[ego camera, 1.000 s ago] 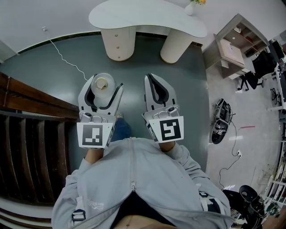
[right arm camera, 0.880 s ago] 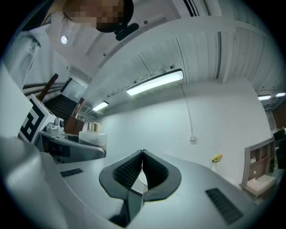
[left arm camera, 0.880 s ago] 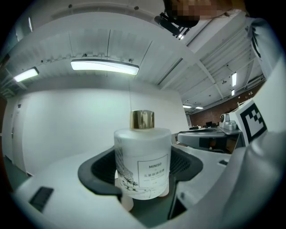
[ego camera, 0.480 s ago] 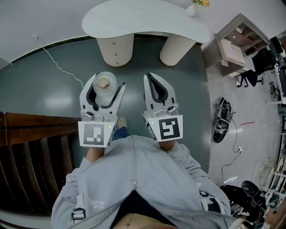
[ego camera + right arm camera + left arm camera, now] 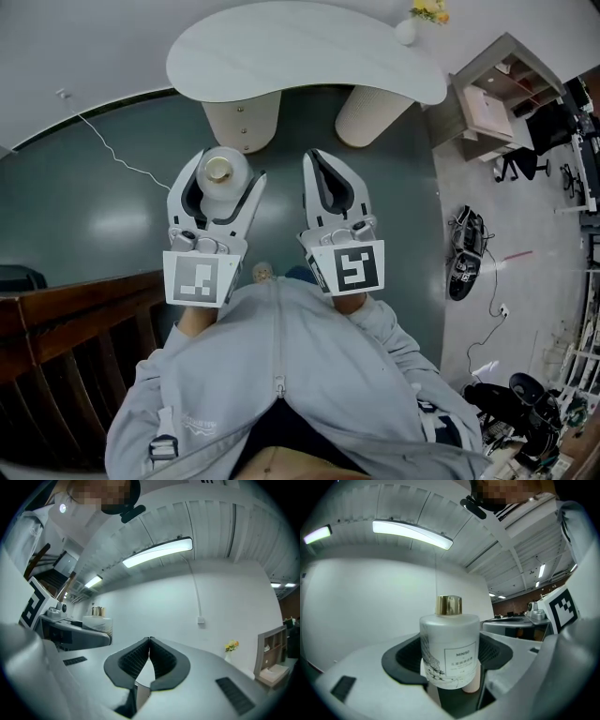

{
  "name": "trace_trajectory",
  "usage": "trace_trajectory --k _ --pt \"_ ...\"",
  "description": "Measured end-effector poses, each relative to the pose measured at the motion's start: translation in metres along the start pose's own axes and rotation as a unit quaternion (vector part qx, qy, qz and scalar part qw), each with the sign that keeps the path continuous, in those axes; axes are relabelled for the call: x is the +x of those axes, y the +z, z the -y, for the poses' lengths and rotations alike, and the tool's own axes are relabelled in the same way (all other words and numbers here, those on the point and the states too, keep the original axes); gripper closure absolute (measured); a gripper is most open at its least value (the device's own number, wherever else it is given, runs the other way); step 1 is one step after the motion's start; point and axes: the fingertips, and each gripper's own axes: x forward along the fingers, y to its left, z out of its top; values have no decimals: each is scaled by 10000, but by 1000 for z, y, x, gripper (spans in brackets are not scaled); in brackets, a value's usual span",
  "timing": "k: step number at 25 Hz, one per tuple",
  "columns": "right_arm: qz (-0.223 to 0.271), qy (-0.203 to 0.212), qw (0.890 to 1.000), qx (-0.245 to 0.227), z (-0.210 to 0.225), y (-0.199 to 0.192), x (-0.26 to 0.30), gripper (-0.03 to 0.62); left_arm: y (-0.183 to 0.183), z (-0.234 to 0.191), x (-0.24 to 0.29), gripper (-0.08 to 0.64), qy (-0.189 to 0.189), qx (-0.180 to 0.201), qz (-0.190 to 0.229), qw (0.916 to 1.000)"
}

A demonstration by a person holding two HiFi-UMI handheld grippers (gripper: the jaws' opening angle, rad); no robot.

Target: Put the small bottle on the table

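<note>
Evidently the carry stage, bottle not yet at the table

Head view:
- small bottle (image 5: 219,176) sits upright between the jaws of the left gripper (image 5: 231,167), short of the table's (image 5: 300,47) near edge, over the dark floor
- right gripper (image 5: 316,156) alongside, also short of the table; jaws together, nothing in them
- vase of yellow flowers (image 5: 407,28) at the table's far right end; the rest of the top looks bare
- both forearms run out from the grey sweatshirt (image 5: 281,375), side by side, both grippers pointing toward the table

Left gripper view:
- jaws spread wide, dark pads pressed on either flank of the frosted round body; gold cap (image 5: 449,605) on top, label facing the camera
- gripper seems held about level, bottle standing straight

Right gripper view:
- pad tips meet in a closed V, empty
- gripper looks tipped slightly upward; the flowers (image 5: 230,645) show off to the right

To do it well (judgement):
- keep the left wrist level so the bottle stays plumb
- carry it past the table's near edge, over the bare middle, well apart from the vase
- lower until the base rests flat on the top, and only then part the jaws
- smooth round glass could slip or twist, so no sudden stops
- hold the right gripper clear of the table
</note>
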Motion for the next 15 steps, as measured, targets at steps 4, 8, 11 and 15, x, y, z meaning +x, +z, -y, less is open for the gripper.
trace_trajectory --k 4,8,11,15 --pt "-63 37 10000 -9 1 -4 14 566 -9 -13 7 229 9 -13 -145 9999" --pt "-80 63 9999 25 7 -9 27 566 -17 -21 18 229 -31 126 -284 9995" --pt "-68 91 9999 60 16 -11 39 566 -13 -26 33 229 61 44 -190 9998" --pt "-41 191 9998 31 32 -17 61 566 -9 -33 59 229 189 -115 14 9998"
